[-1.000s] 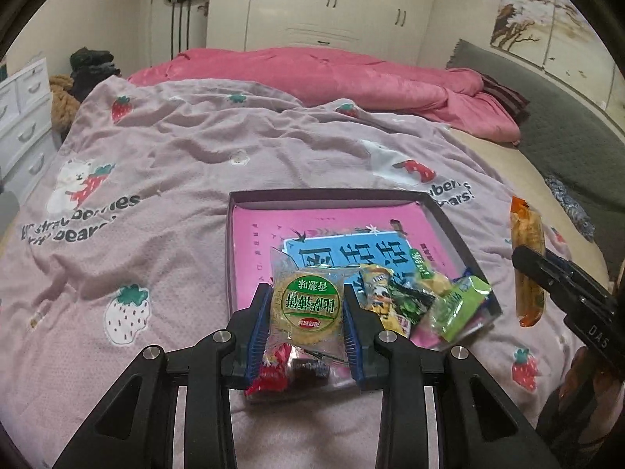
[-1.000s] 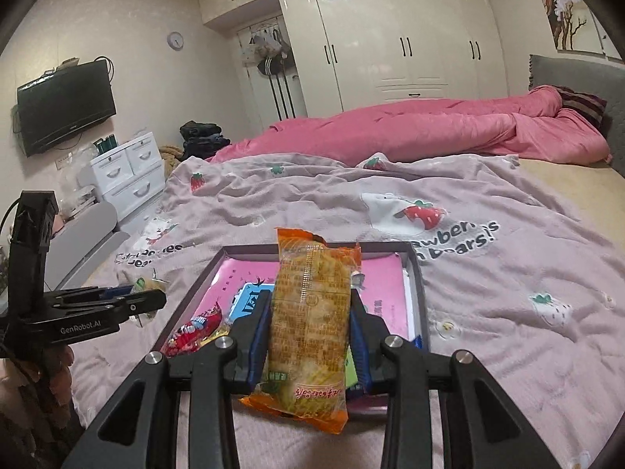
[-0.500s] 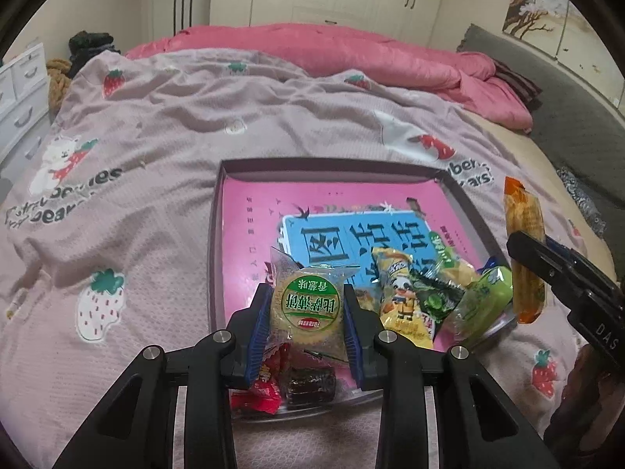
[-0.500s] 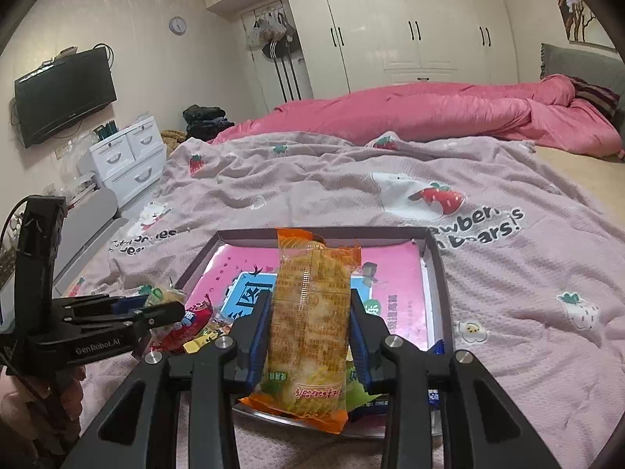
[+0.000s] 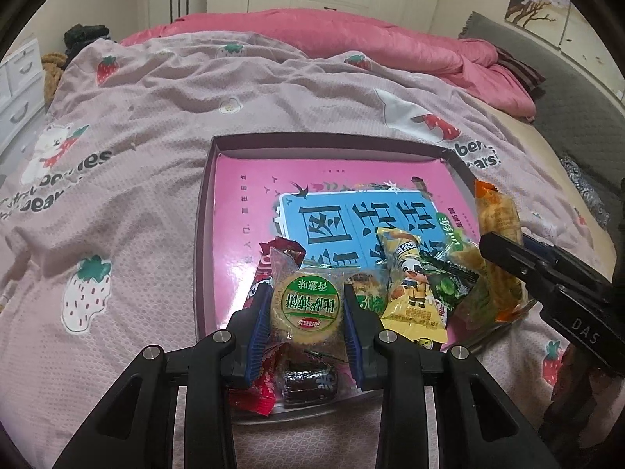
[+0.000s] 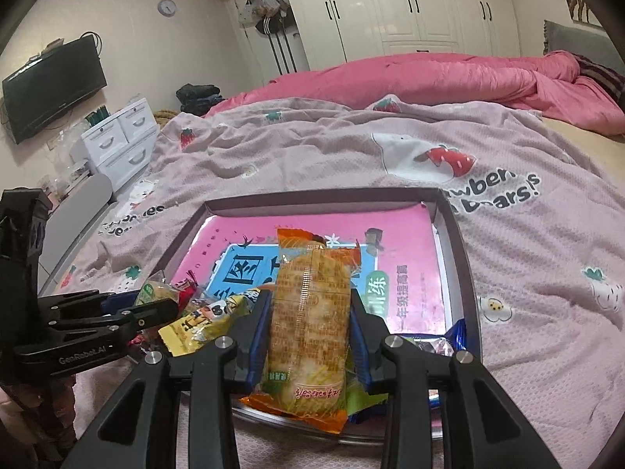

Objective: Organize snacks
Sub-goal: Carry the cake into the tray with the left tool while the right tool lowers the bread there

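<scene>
A shallow dark-rimmed box (image 5: 201,234) with a pink and blue printed floor lies on the bed. My left gripper (image 5: 306,312) is shut on a round green-labelled biscuit packet (image 5: 307,308), held just above the box's near edge. Below it lie a red wrapper (image 5: 254,394) and a dark candy (image 5: 310,381); a yellow cartoon packet (image 5: 410,297) and green packets (image 5: 453,289) lie to the right. My right gripper (image 6: 310,320) is shut on a long orange snack packet (image 6: 310,320) over the box's near part. The box rim (image 6: 457,242) shows there too.
The box rests on a pale pink strawberry-print blanket (image 5: 136,125), with a bright pink duvet (image 5: 351,35) behind. White drawers (image 6: 117,144) and a wall television (image 6: 50,82) stand at the left, white wardrobes (image 6: 390,4) behind. A blue packet (image 6: 455,336) lies in the box's near right corner.
Both grippers have come down and closer to the box with their packets still held. The box and the snacks in it look larger now.
</scene>
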A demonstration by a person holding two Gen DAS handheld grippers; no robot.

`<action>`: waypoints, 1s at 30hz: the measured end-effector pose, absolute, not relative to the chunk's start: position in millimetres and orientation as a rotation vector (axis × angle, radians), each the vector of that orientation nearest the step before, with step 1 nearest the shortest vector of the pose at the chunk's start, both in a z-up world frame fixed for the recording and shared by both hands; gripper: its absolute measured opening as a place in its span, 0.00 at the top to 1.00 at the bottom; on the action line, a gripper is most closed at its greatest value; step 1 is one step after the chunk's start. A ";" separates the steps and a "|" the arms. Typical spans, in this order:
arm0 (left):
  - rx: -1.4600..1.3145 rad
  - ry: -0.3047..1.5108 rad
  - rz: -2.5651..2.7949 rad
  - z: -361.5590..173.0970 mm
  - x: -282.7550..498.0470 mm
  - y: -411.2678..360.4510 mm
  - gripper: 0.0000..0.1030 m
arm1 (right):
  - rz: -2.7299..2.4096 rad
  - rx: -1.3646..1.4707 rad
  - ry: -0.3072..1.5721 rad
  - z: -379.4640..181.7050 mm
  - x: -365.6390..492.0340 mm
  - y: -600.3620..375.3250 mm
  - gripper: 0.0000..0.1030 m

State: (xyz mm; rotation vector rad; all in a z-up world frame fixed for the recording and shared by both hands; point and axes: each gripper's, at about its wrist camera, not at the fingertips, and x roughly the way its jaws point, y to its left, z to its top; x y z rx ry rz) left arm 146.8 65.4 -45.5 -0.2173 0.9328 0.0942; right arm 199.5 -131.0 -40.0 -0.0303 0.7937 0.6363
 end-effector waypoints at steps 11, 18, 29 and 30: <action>-0.227 0.939 0.097 -48.3 148.0 68.3 0.66 | 0.626 -0.046 0.796 -45.2 199.2 -129.4 0.64; -0.234 0.933 0.097 -49.1 146.3 70.0 0.66 | 0.617 -0.041 0.793 -47.3 199.1 -130.9 0.64; -0.237 0.934 0.093 -48.2 146.6 69.3 0.65 | 0.617 -0.039 0.780 -44.7 198.3 -132.2 0.63; -0.237 0.935 0.093 -48.3 146.6 69.4 0.65 | 0.622 -0.038 0.777 -43.9 198.1 -132.3 0.62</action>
